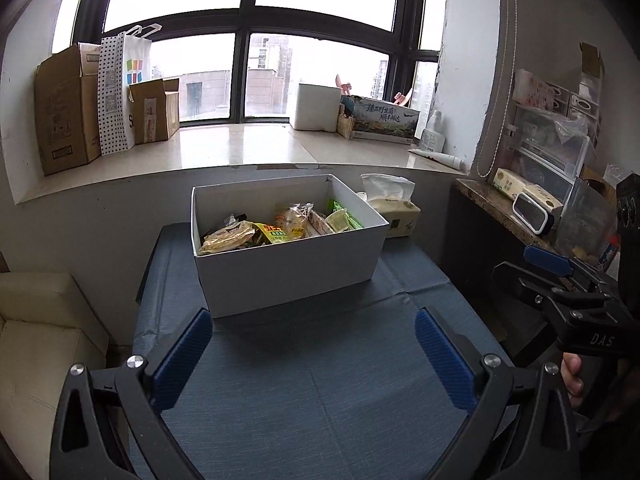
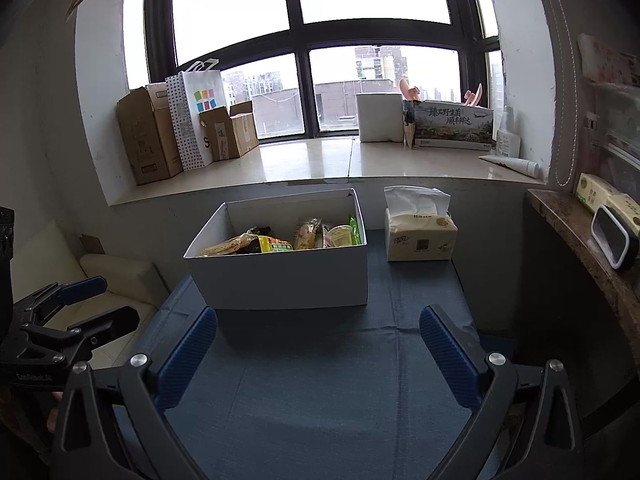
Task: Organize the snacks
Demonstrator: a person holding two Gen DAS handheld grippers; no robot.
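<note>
A white open box (image 1: pixel 288 268) (image 2: pixel 280 276) stands on the blue-clothed table, holding several snack packets (image 1: pixel 276 228) (image 2: pixel 288 238) in yellow, green and clear wrappers. My left gripper (image 1: pixel 314 354) hovers open above the cloth, just short of the box's near wall, nothing between its blue pads. My right gripper (image 2: pixel 318 354) is likewise open and empty in front of the box. Each gripper shows at the edge of the other's view: the right gripper (image 1: pixel 520 264) and the left gripper (image 2: pixel 116 300), both with jaws apart.
A tissue pack (image 1: pixel 394 210) (image 2: pixel 420 232) sits right of the box. The blue cloth (image 1: pixel 320 400) (image 2: pixel 320 400) is bare in front. A stone side counter (image 2: pixel 580 248) with small items is to the right, a cream cushion (image 1: pixel 40 320) to the left, cardboard boxes (image 2: pixel 148 140) on the windowsill.
</note>
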